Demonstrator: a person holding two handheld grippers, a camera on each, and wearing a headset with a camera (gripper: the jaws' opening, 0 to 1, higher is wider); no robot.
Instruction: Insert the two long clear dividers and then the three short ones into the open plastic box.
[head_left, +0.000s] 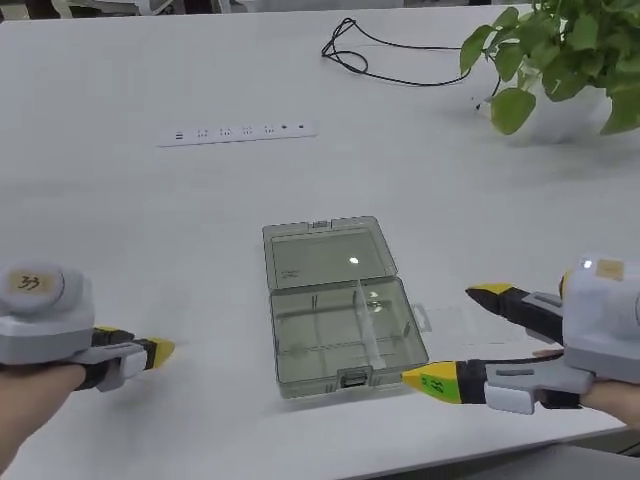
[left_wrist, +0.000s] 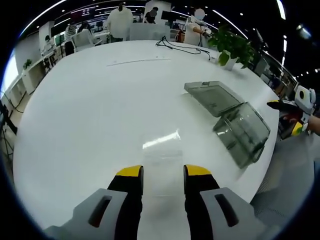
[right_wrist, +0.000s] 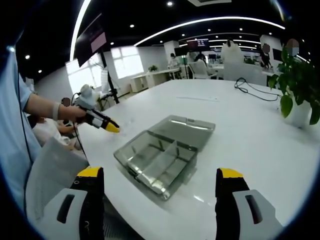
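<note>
R gripper (head_left: 438, 335) is wide open and empty, w/ the open plastic box (head_left: 276, 340) just left of its tips. L gripper (left_wrist: 164, 171) has a narrow gap, w/ a clear divider (left_wrist: 161, 142) right at the tips. Can't tell if it's gripped tbh. The box is well off to its right.

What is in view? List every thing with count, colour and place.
table: one, white, under everything.
box: one, smoky clear, lid open, mid-table.
divider: one made out, clear, standing lengthwise in the box.
loose dividers: clear, count unclear, right of the box.
clear piece: one, ahead of the left jaws.
power strip: one, white, far side.
cable: one, black, far side.
plant: one, green, white pot, far right.
people: several, background.
left gripper: grey, yellow tips, jaws slightly open, left of the box.
right gripper: same colours, jaws wide open, right of the box.
</note>
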